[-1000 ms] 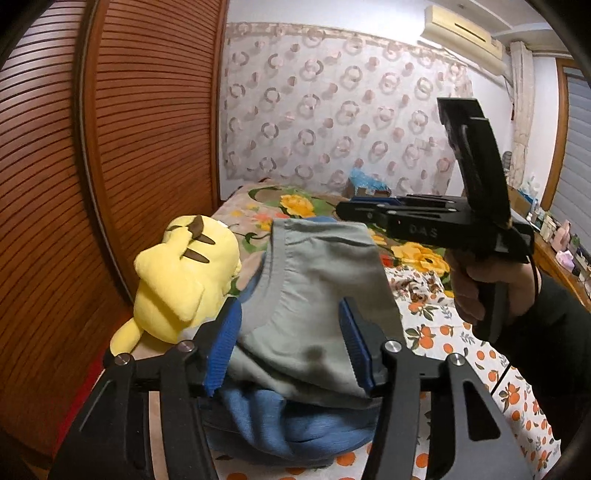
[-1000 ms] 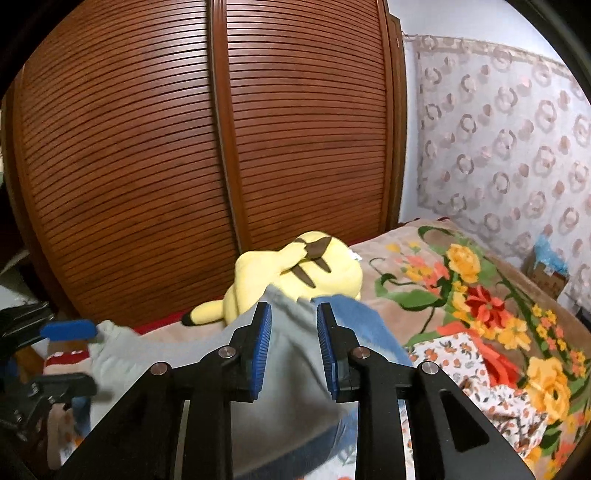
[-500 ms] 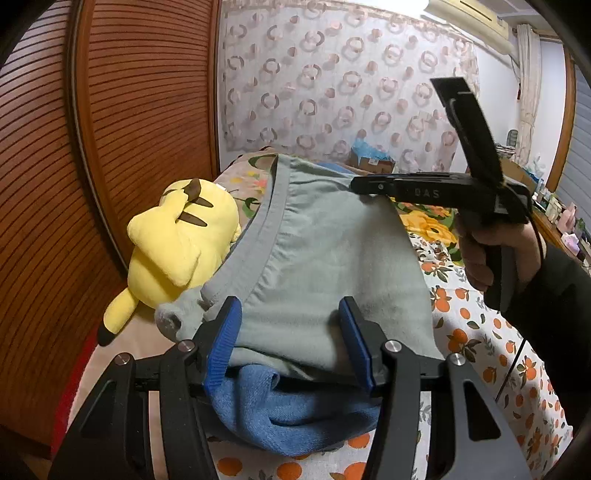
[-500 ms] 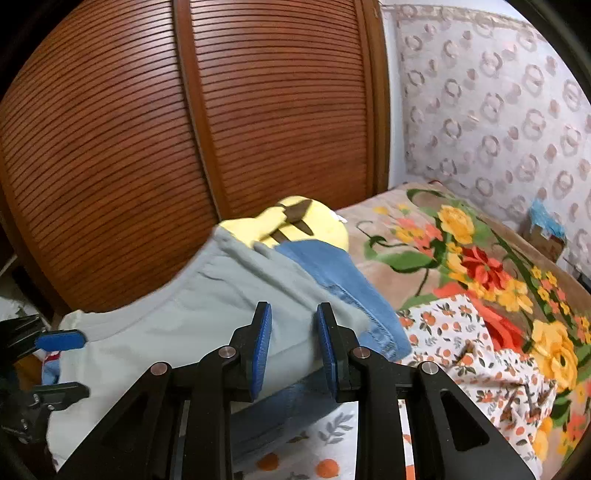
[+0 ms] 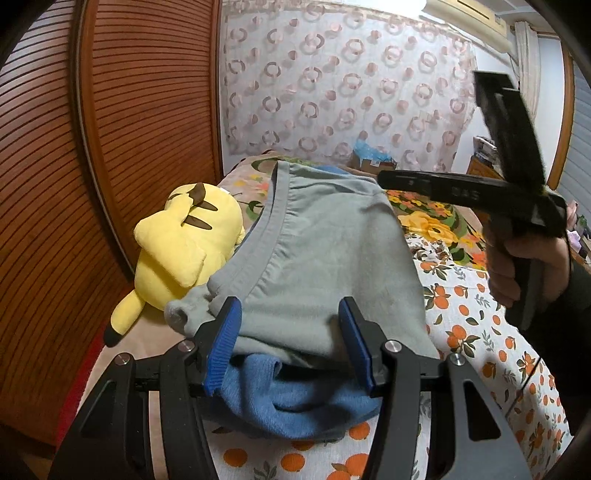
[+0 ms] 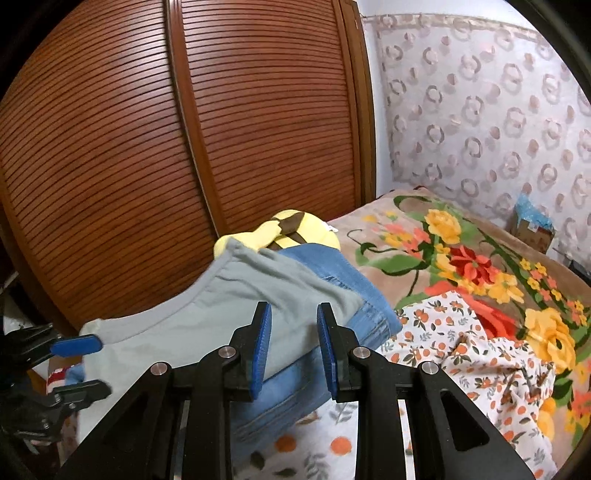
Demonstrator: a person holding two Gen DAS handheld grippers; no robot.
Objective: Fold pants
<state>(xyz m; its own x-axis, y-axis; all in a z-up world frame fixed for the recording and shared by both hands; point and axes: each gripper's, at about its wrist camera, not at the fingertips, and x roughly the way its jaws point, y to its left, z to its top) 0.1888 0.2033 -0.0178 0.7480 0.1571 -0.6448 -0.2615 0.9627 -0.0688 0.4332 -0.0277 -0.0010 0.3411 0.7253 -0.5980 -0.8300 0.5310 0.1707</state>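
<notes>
The grey-green cotton pants (image 5: 325, 266) are lying centre frame over folded blue denim jeans (image 6: 332, 273); the left gripper (image 5: 291, 343) is clamping their bunched near edge; the right gripper (image 6: 293, 347) is pinching the far corner narrowly; both should be lowering evenly, keeping edges aligned.

A bedroom in a home is shown. A bed (image 6: 388, 221) w/ a floral blanket (image 6: 472, 258) and an orange-print sheet (image 5: 480, 317) is seen, a yellow plush toy (image 5: 184, 240) laid on it. Louvred wooden wardrobe doors (image 6: 221, 129) are set along one side; a ring-patterned curtain (image 5: 332, 92) is hung behind, w/ an AC unit (image 5: 469, 14) mounted above. Clothes (image 5: 314, 266) are piled on the bed.
</notes>
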